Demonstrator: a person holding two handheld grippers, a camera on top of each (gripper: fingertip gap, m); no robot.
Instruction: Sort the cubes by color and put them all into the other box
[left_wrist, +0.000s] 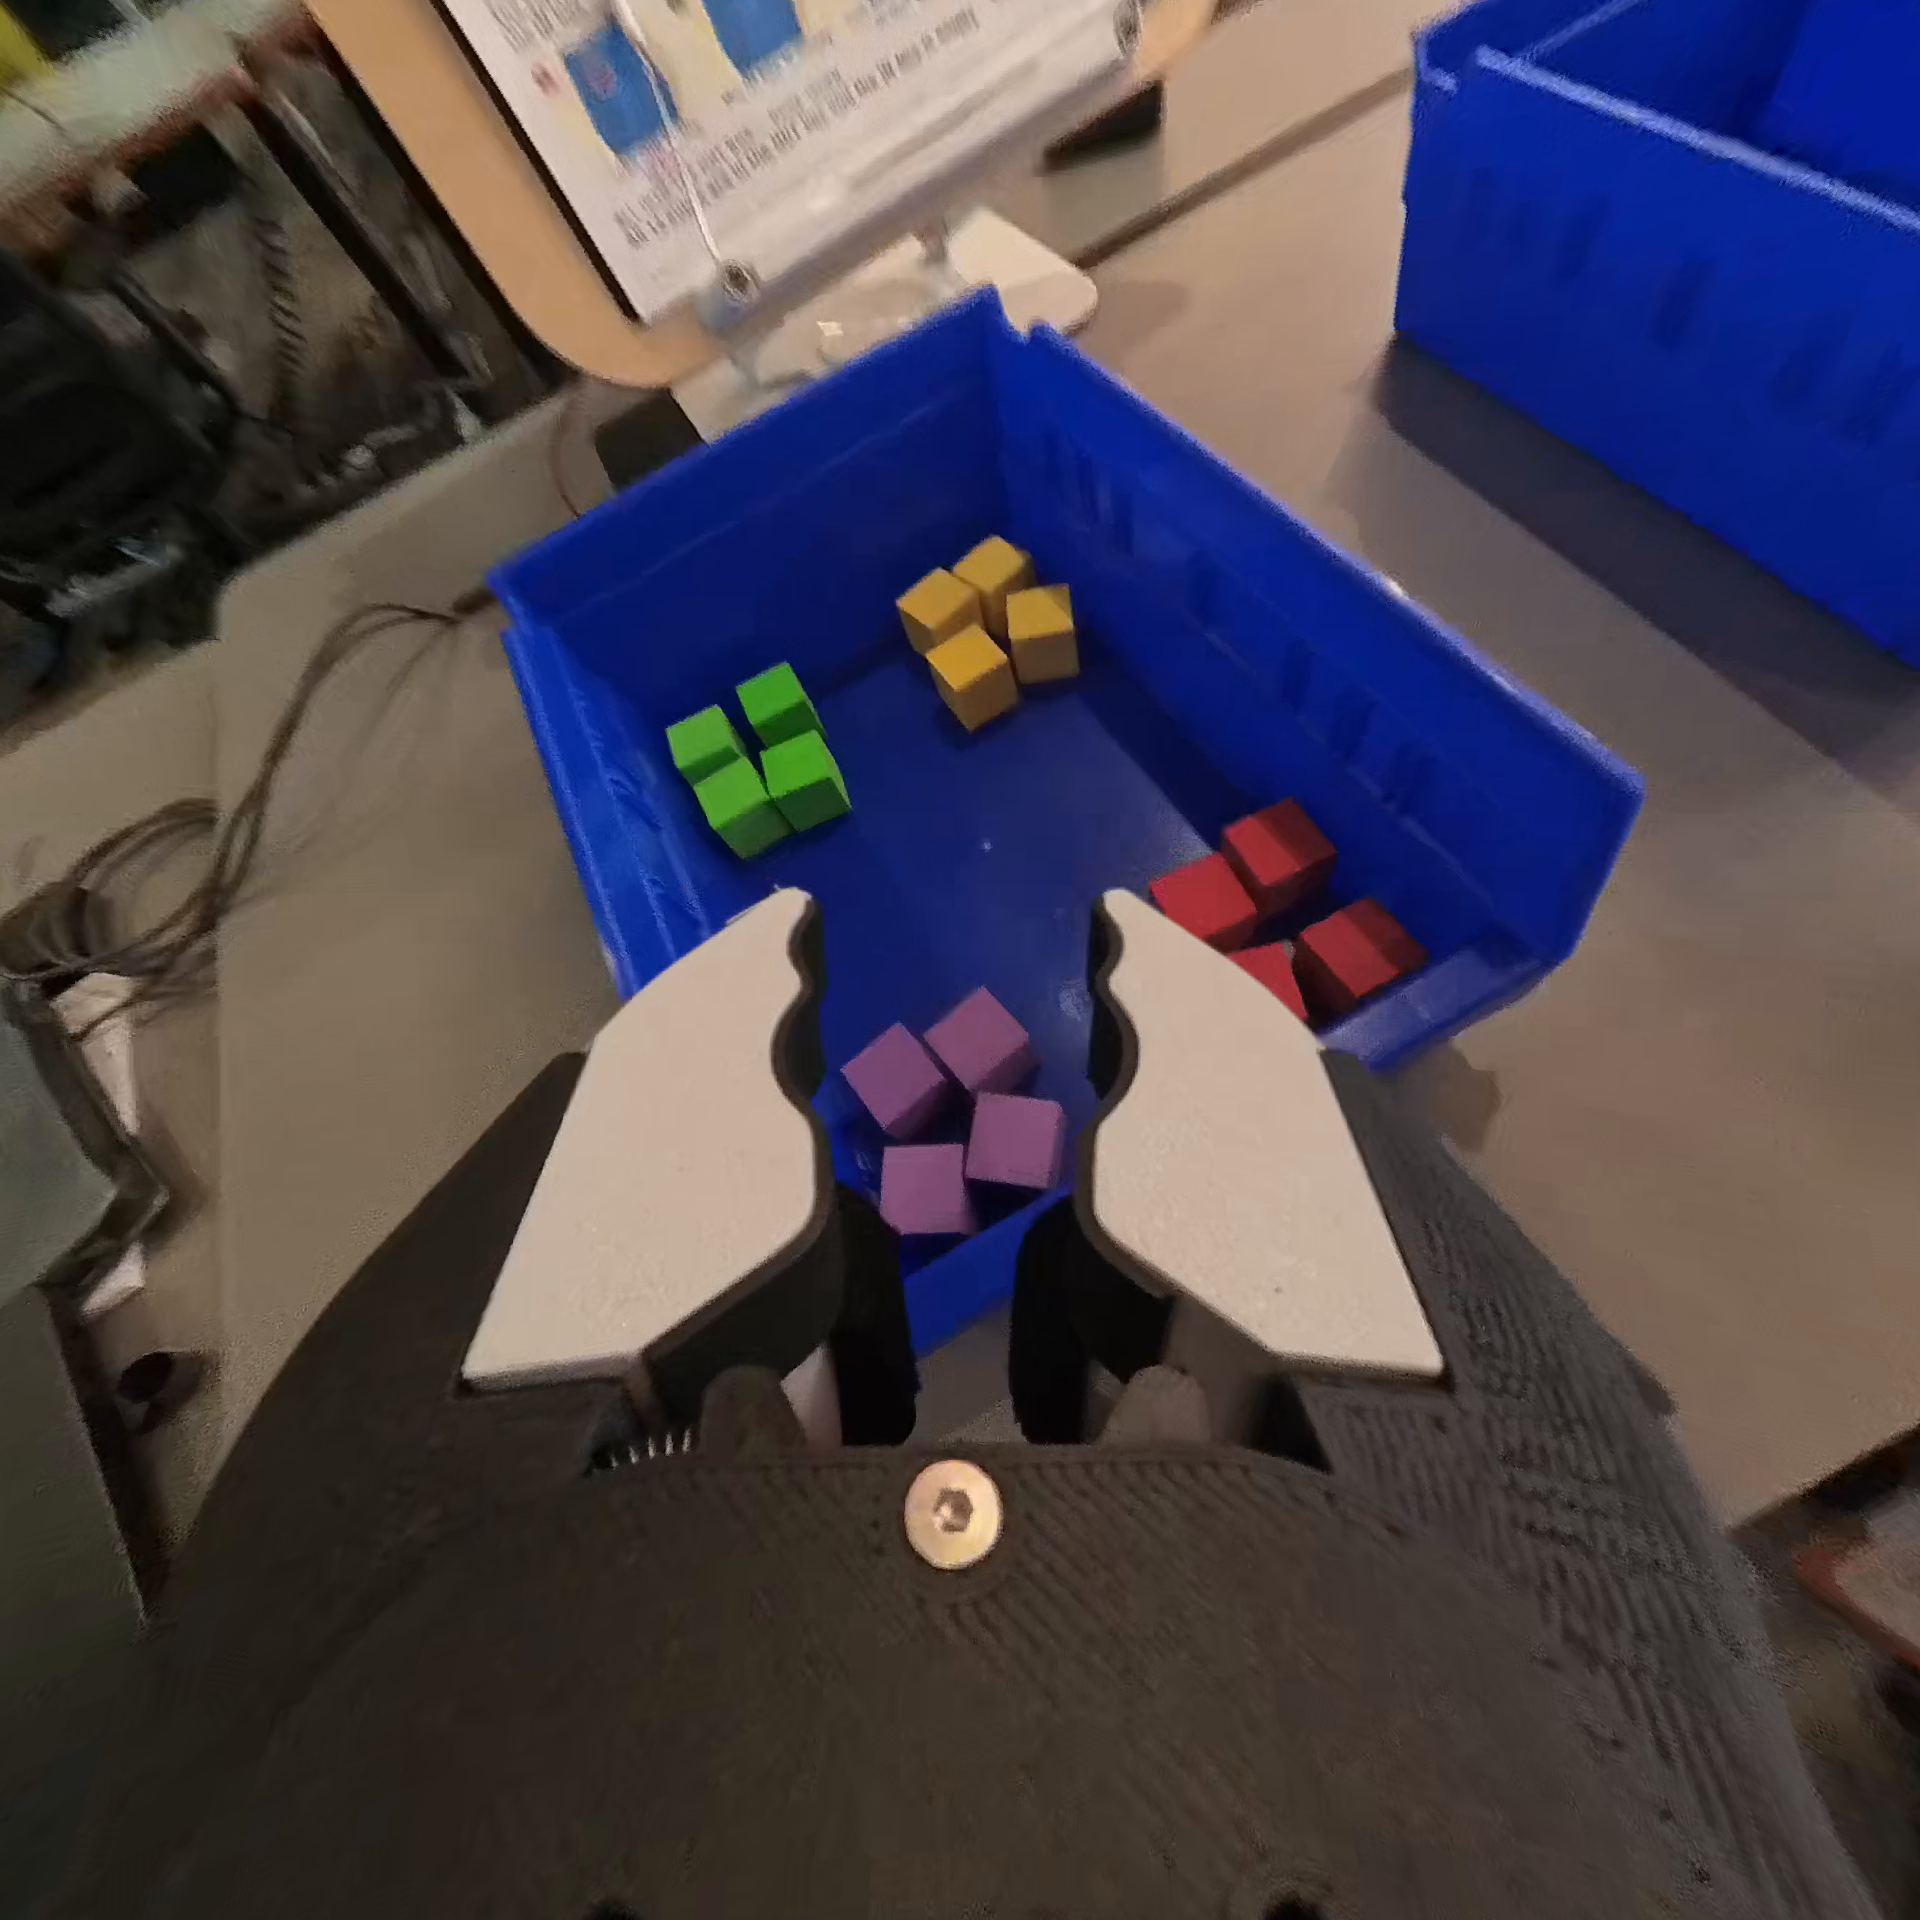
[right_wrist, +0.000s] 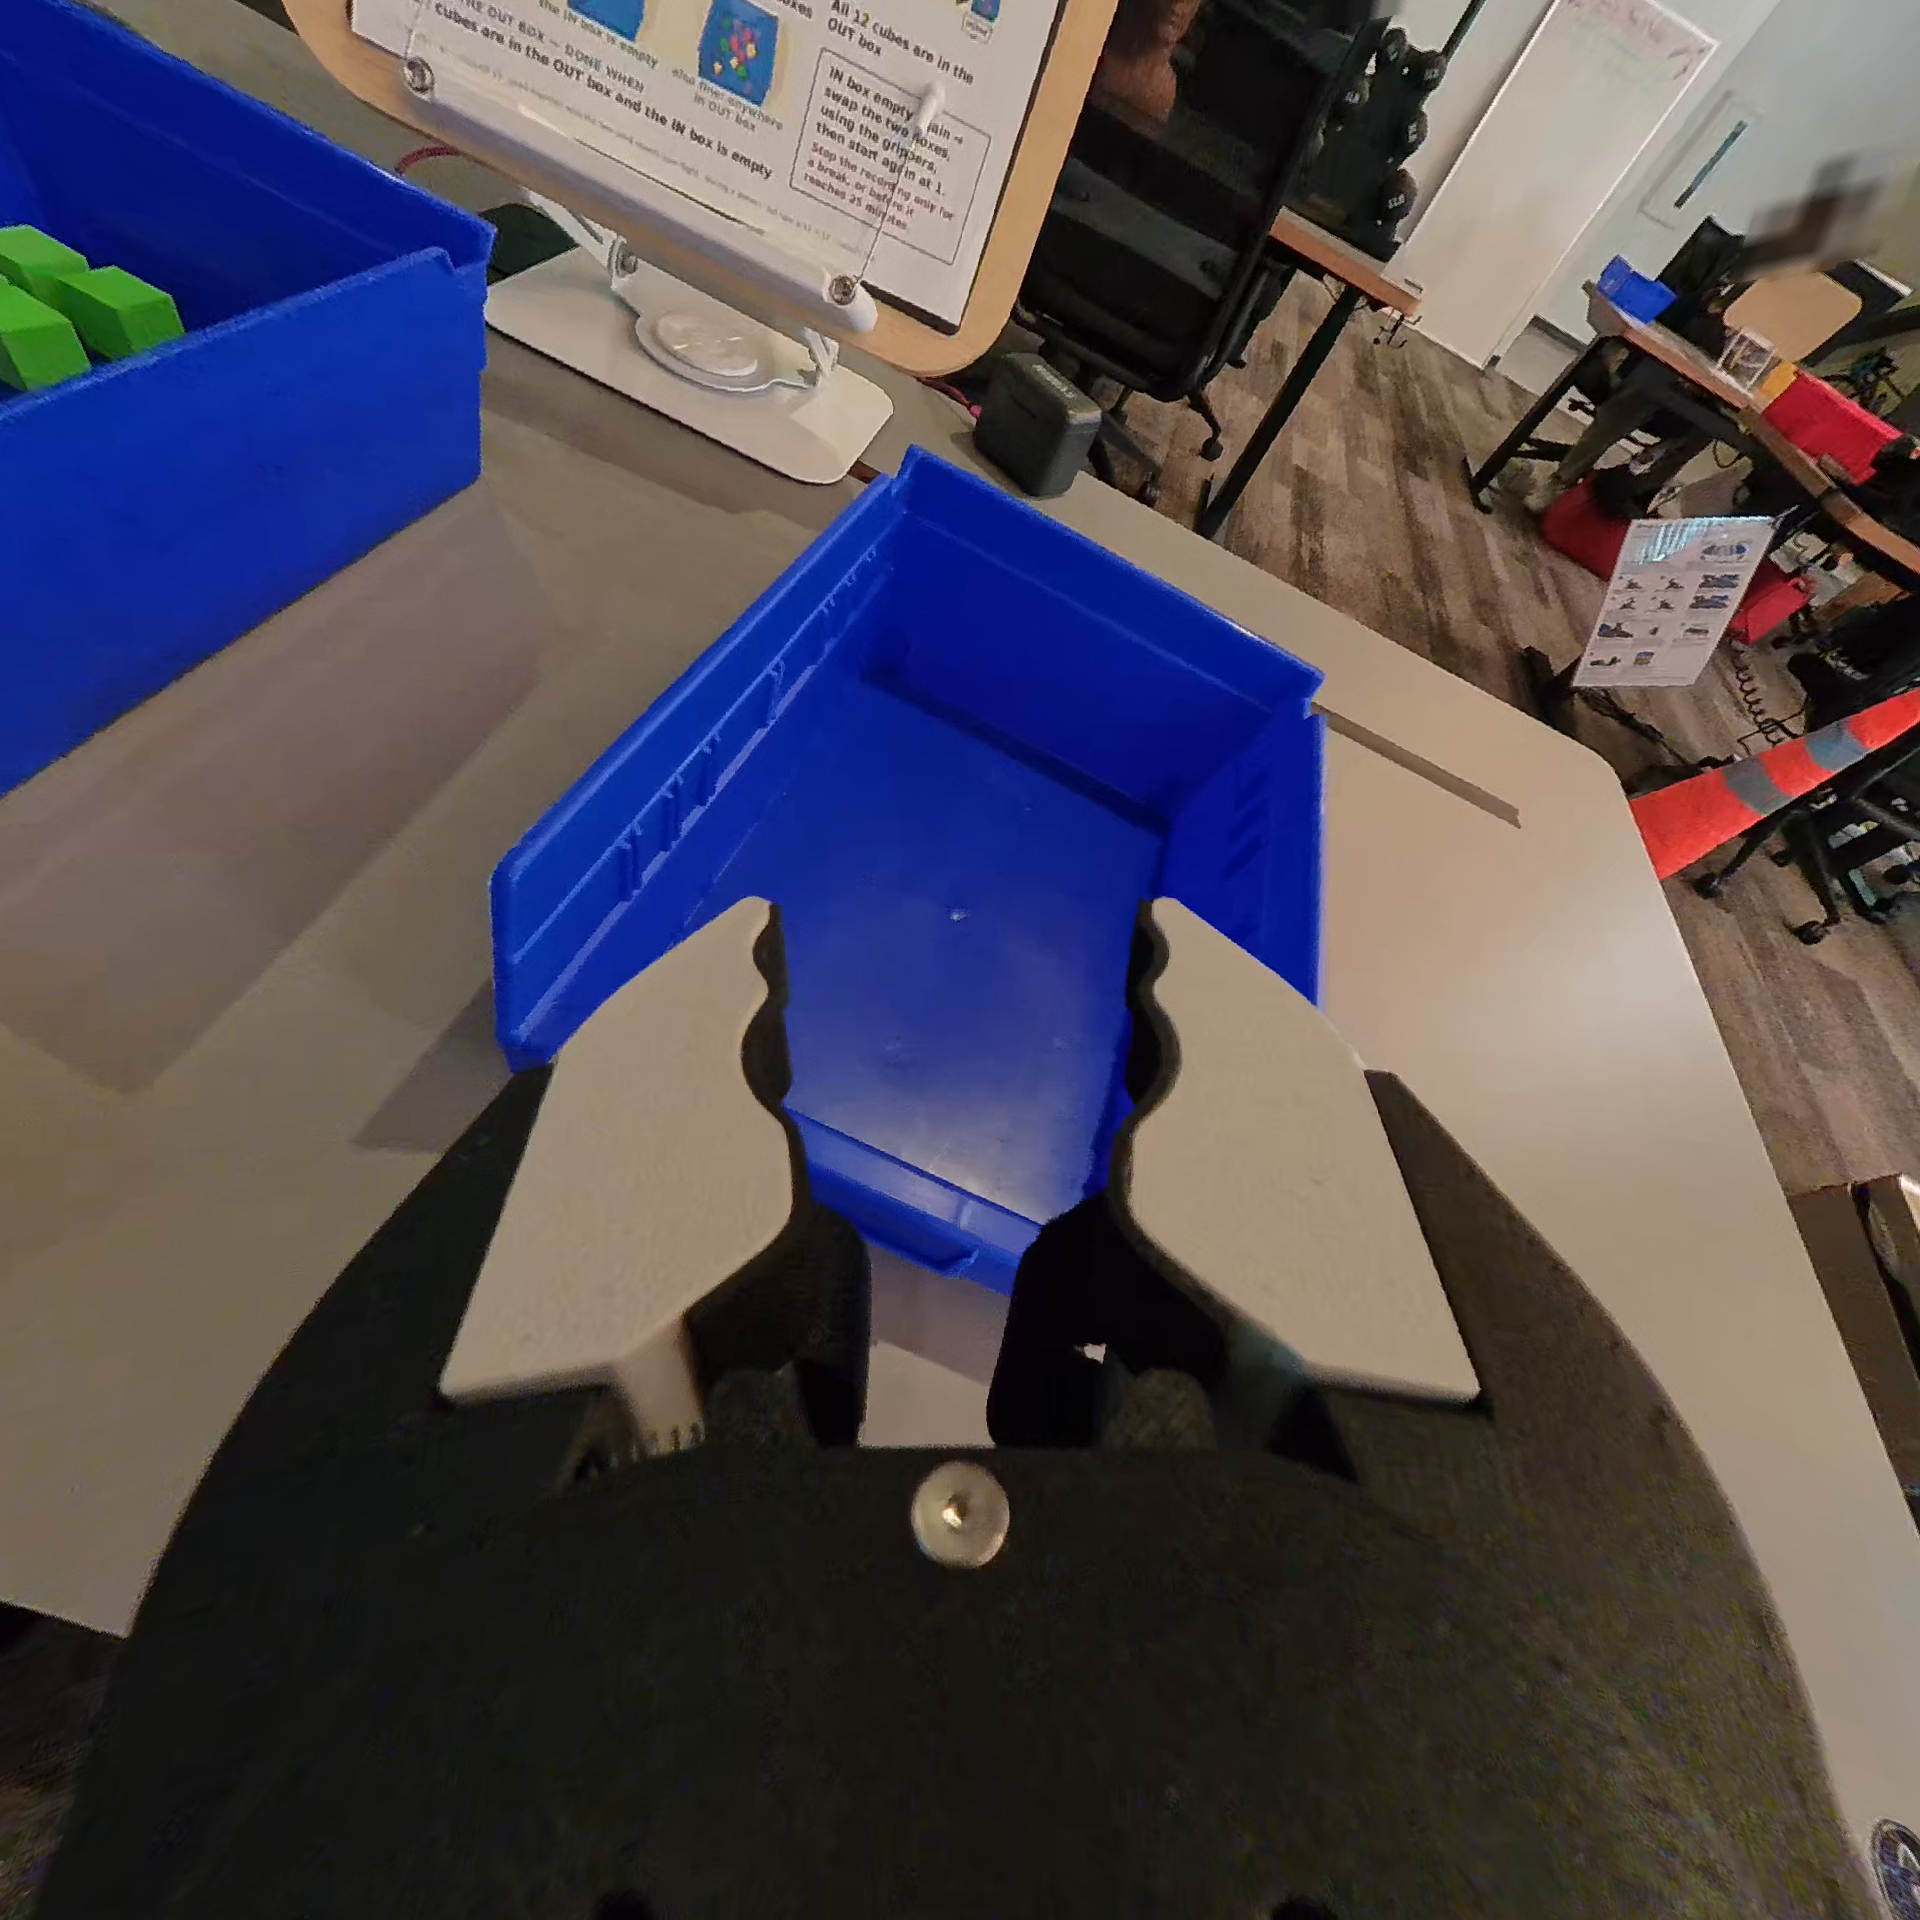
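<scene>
Purple cubes, four clustered in the near corner of a blue bin, are framed just beyond the left gripper, spread wide and holding nothing, while the right gripper, likewise wide and unladen, is poised over a bare second bin.
</scene>
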